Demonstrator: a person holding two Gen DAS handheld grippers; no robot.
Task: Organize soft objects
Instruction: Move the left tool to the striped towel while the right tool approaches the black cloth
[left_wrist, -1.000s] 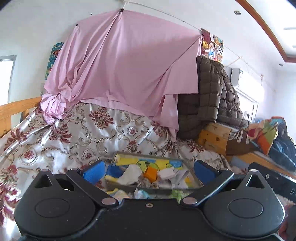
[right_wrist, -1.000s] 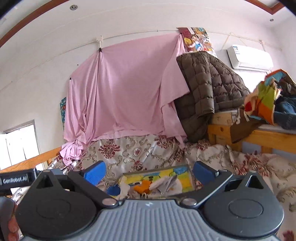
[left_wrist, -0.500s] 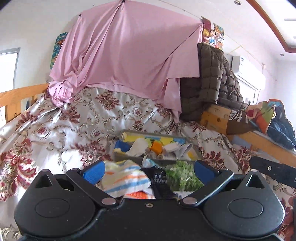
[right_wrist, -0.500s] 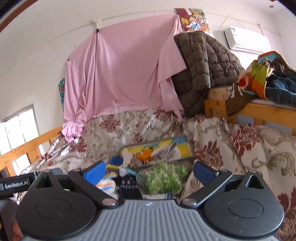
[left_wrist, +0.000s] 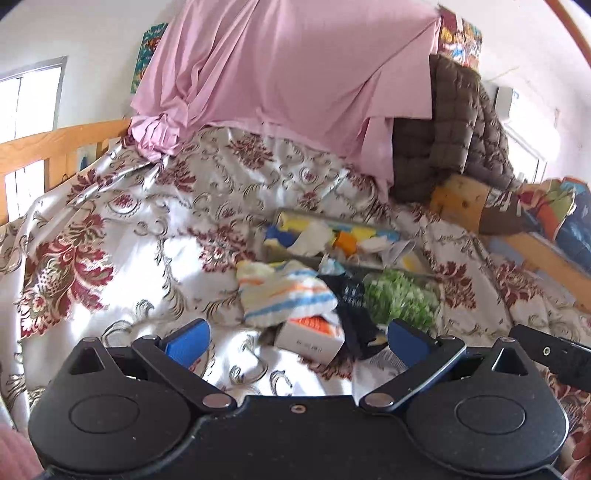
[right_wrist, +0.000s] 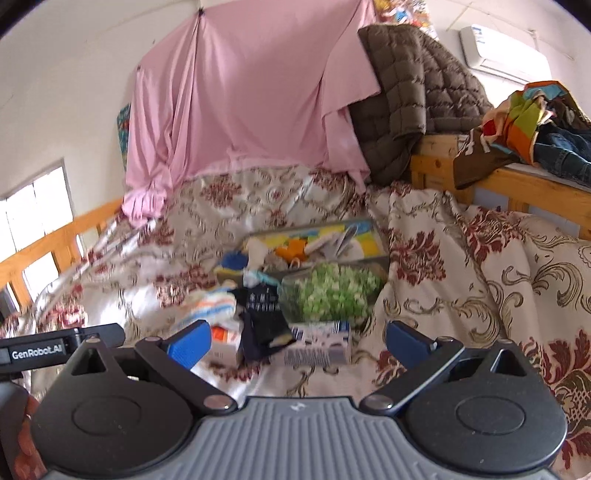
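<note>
Tipping down, we now see both claws, left claw (left_wrist: 295, 338) and right claw (right_wrist: 297, 339), spread wide and empty over the bed (left_wrist: 122, 258); the striped sock (left_wrist: 284, 291) lies by the tray (left_wrist: 373, 225), ready to pick

A pink sheet (left_wrist: 295, 74) hangs by a brown quilted jacket (left_wrist: 461, 140) over a cream bedspread (left_wrist: 110, 229) with maroon floral and grey scroll patterns, where a white sock (left_wrist: 284, 291) striped orange and blue, a black sock (left_wrist: 351, 306) and a green-speckled bag (left_wrist: 402, 295) lie.
</note>
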